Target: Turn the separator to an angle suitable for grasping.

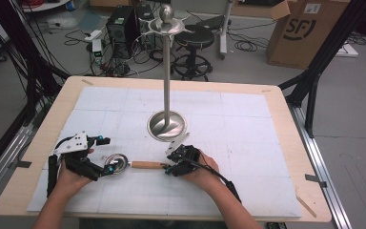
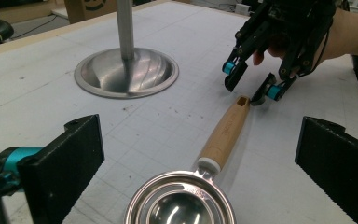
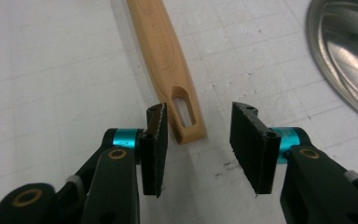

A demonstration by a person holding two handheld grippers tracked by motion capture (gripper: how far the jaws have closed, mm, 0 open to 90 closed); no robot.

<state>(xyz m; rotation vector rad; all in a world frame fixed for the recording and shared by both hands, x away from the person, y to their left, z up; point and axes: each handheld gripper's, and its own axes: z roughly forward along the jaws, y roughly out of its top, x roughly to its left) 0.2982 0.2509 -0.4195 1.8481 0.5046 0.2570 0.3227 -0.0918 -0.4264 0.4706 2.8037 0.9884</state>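
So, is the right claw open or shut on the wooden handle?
Open. In the right gripper view the right claw has a clear gap on both sides of the wooden handle; neither pad presses on its end.

We see a small metal strainer [image 1: 116, 162] with a round, shiny steel bowl [image 2: 181, 200] and a light wooden handle [image 3: 168, 56]; it lies flat on the white gridded table [image 1: 248, 143], bowl open upward. The handle is joined to the bowl by a white collar, and its far end has a slot hole cut through it. In the high view it lies near the front edge, bowl to the left and handle pointing right.
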